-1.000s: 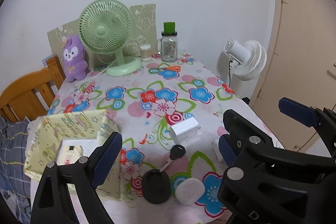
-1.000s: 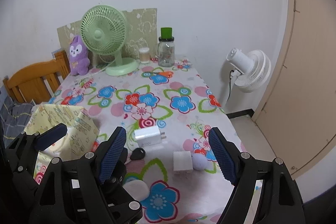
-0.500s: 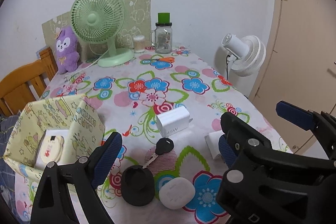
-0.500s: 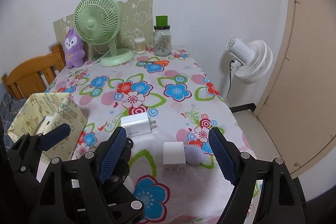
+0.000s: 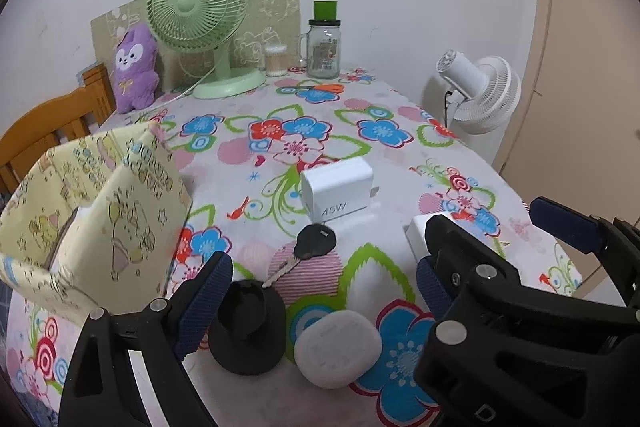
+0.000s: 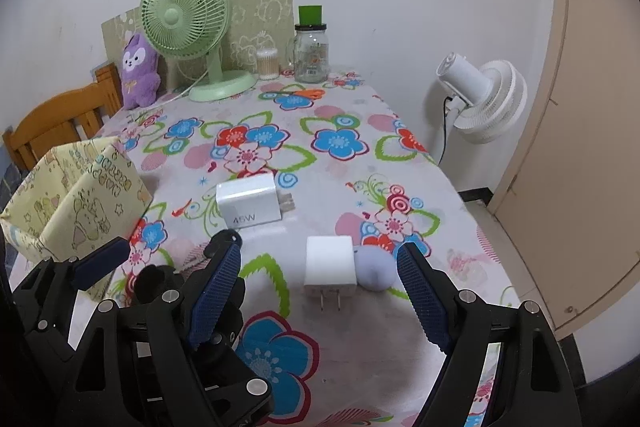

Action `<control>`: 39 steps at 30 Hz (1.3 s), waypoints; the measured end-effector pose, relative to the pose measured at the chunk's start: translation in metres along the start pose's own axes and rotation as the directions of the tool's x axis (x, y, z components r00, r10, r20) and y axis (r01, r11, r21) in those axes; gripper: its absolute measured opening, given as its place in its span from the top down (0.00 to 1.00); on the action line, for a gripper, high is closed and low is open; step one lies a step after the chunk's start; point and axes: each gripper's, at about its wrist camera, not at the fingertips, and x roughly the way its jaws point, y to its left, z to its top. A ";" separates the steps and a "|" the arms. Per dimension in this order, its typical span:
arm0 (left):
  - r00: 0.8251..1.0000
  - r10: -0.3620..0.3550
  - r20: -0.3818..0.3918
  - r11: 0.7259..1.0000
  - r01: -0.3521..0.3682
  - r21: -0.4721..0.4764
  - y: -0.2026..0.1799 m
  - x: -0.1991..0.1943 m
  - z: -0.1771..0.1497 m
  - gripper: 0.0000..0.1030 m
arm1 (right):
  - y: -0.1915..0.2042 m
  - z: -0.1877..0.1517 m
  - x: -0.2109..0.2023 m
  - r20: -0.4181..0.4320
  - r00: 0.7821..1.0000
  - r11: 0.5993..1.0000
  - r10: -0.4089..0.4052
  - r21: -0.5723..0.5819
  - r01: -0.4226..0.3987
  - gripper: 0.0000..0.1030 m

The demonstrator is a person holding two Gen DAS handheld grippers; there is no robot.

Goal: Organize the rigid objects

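Note:
On the flowered tablecloth lie a white 45W charger [image 5: 338,193] [image 6: 248,201], a black key [image 5: 314,247], a black round knob [image 5: 248,327] and a white oval case [image 5: 338,347]. A smaller white plug charger [image 6: 330,265] lies beside a pale lilac ball [image 6: 374,269]. A yellow patterned box [image 5: 92,207] [image 6: 68,203] stands open at the left. My left gripper [image 5: 316,295] hovers open over the knob, key and oval case. My right gripper [image 6: 318,293] hovers open, with the small charger framed between its fingers. Neither holds anything.
At the table's far end stand a green desk fan [image 5: 198,15], a purple plush [image 5: 134,67], a cotton-swab tub [image 5: 276,61] and a glass jar with a green lid [image 5: 324,43]. A wooden chair [image 5: 52,131] is at the left. A white floor fan [image 5: 480,89] stands right of the table edge.
Both grippers have sunk toward the table side by side, so the chargers, key and box look larger and closer. Both sets of jaws stand as wide as before.

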 end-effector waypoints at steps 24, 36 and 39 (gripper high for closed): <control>0.999 0.049 -0.019 0.998 -0.050 -0.041 -0.006 0.014 -0.048 0.09 | 0.001 -0.041 0.027 -0.041 0.999 0.999 -0.020 -0.030 0.019 0.19; 0.989 0.144 -0.022 0.989 -0.144 -0.015 -0.018 0.021 -0.051 0.26 | -0.010 -0.045 0.034 -0.066 0.997 0.999 -0.044 -0.016 0.043 0.19; 0.988 0.157 -0.012 0.987 -0.157 -0.012 -0.022 0.023 -0.051 0.31 | -0.017 -0.047 0.039 -0.085 0.996 0.999 -0.041 0.009 0.042 0.19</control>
